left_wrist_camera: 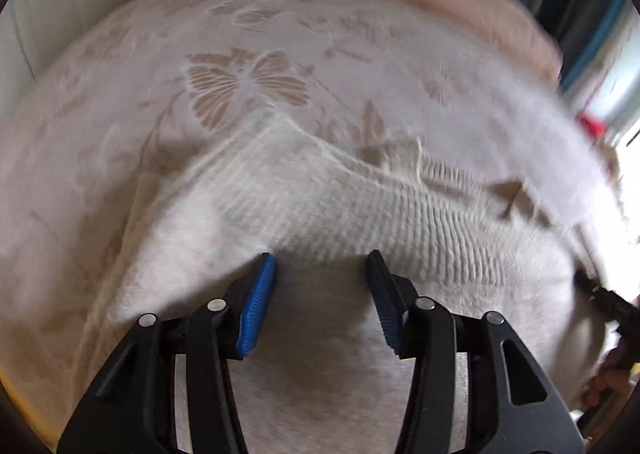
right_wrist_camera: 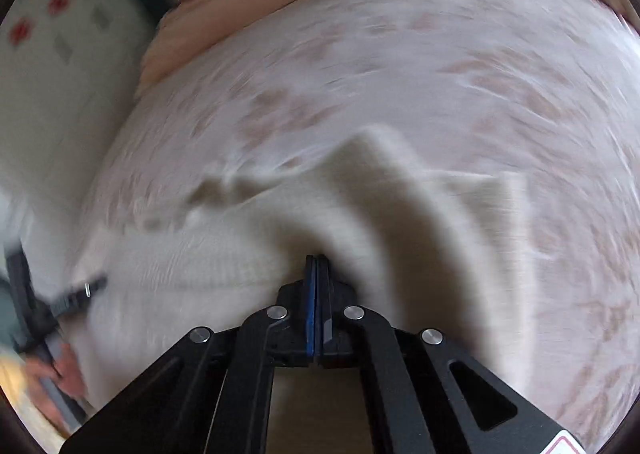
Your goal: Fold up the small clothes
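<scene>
Cream ribbed knit garment (left_wrist_camera: 352, 210) lies rumpled on the floral bedspread (left_wrist_camera: 248, 38), soft, light & floppy, so best taken at edges/corners; left claw (left_wrist_camera: 320, 266) spread just at its near hem, right claw (right_wrist_camera: 317, 266) pressed together, seemingly pinching a raised fold.

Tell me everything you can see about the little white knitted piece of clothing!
The white knitted garment looks soft, cream-white and ribbed. It lies crumpled on a pale bedspread printed with beige butterflies. The left hand-held gripper is open at its near edge. The right hand-held gripper is shut on a raised fold of it, though that view is blurry.
</scene>
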